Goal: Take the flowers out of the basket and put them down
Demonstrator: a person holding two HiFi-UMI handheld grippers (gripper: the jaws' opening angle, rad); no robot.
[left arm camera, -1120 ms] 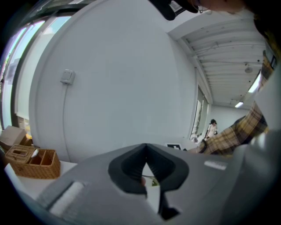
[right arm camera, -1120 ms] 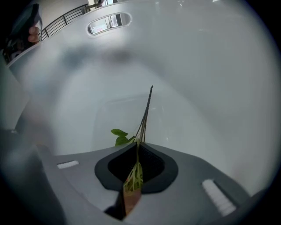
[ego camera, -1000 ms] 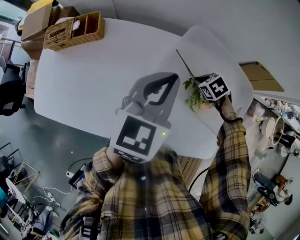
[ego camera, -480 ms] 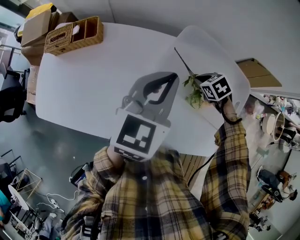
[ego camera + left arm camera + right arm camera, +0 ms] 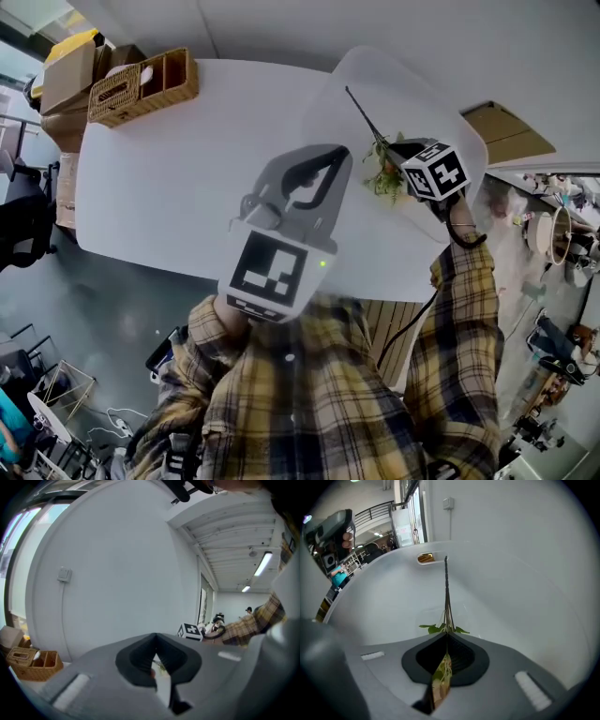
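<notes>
My right gripper (image 5: 398,155) is shut on a spray of flowers (image 5: 384,175) with green leaves, over the right part of the white table (image 5: 187,169). The thin dark stem (image 5: 361,111) points away toward the table's far edge. In the right gripper view the stem (image 5: 446,588) runs straight out from the closed jaws and the leaves (image 5: 440,629) spread just past the tips. The wicker basket (image 5: 141,80) stands at the far left corner, well apart from both grippers. My left gripper (image 5: 343,156) is held high near the head camera, shut and holding nothing.
Cardboard boxes (image 5: 70,75) are stacked beside the basket, off the table's left end. A dark office chair (image 5: 23,211) stands on the floor at the left. A wall runs behind the table. The left gripper view looks up at that wall (image 5: 117,573).
My right gripper has carried the flowers a little farther out over the table. The left gripper has stayed raised in about the same place.
</notes>
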